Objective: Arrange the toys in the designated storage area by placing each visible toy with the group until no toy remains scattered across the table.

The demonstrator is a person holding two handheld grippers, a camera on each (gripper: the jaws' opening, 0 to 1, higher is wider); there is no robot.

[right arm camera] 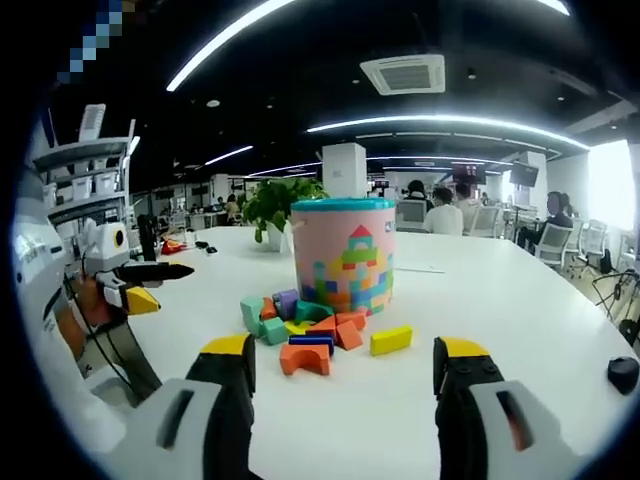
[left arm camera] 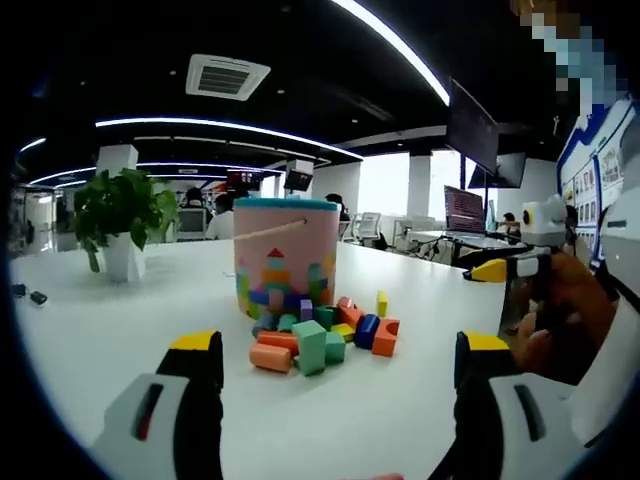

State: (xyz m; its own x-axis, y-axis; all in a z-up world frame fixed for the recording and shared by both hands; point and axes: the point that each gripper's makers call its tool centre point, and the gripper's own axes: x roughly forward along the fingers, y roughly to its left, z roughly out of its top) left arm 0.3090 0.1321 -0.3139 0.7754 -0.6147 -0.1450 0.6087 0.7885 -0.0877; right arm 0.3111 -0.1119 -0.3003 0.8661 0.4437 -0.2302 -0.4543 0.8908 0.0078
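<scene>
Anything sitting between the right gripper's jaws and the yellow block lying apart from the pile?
No. In the right gripper view, only bare white table lies between the open right gripper and the yellow block; the orange arch block sits off to the side.

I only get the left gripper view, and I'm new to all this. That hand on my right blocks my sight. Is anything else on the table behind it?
Observer: Yes. A small black object sits on the table, far to the right of the blocks.
Operator: Are the other tongs carrying a block?
Observer: No. The right tongs are open and empty, pointing at the blocks.
Operator: What's on the side of the bucket that I can't see?
Observer: The pink bucket shows a printed block castle with a red roof on that side.
</scene>
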